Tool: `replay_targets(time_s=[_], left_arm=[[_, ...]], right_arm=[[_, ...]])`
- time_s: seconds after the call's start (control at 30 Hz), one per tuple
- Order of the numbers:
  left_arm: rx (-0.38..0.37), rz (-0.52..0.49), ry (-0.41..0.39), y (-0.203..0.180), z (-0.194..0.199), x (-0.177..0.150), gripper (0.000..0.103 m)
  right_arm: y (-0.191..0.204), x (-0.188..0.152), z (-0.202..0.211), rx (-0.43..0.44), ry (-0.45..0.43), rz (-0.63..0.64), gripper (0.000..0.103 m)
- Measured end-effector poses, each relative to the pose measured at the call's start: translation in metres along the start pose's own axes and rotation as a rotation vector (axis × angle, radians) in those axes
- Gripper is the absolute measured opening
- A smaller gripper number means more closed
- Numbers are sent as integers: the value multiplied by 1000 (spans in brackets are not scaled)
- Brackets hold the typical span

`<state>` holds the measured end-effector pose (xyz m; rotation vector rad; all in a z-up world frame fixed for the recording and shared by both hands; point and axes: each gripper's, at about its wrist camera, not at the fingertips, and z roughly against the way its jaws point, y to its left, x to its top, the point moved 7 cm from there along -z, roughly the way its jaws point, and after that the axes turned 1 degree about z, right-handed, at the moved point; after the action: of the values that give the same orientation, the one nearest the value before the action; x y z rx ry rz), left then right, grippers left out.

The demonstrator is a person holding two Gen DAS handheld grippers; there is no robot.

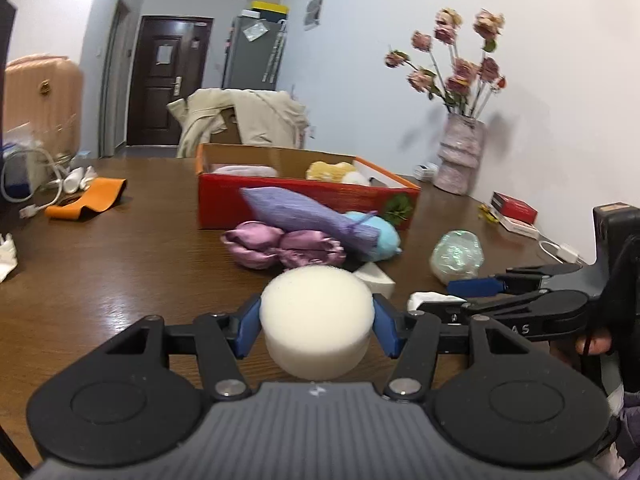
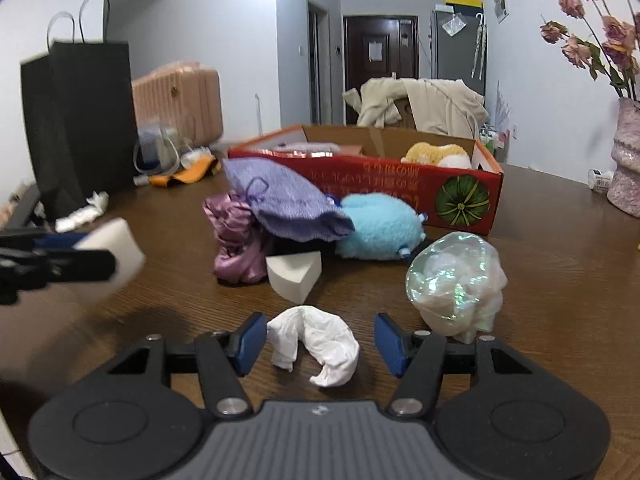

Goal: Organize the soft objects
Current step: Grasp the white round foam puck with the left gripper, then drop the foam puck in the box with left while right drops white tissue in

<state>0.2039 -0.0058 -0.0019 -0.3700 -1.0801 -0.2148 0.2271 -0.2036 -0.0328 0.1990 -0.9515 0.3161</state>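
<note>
While the left gripper (image 1: 316,320) pinches the round white sponge (image 1: 316,312), the right gripper (image 2: 320,344) stands spread around the crumpled white cloth (image 2: 316,344). Next, likely, the right closes on it, and both go into the red box (image 2: 360,184) at the far side.

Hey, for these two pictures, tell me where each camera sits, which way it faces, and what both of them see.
Left wrist: sits on the left claw, faces across the table toward the red box; its pads grip a white foam disc; the right claw enters from the right.
Right wrist: sits on the right claw, faces the same box; a crumpled white tissue lies between its open pads; the left claw enters from the left.
Shared: box, purple pouch, blue plush.
</note>
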Motion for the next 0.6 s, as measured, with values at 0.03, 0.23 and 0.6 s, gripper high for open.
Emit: replay_targets(time_s=[0.03, 0.23, 0.6], left_arm=[[1, 8, 0, 4, -2, 0, 58], [4, 25, -10, 9, 5, 1, 58], [-2, -76, -135, 6, 9, 82, 58]], right_arm=[[3, -1, -3, 3, 18, 15, 38], [13, -5, 2, -36, 38, 108, 19], [-11, 40, 70, 7, -148, 96, 18]])
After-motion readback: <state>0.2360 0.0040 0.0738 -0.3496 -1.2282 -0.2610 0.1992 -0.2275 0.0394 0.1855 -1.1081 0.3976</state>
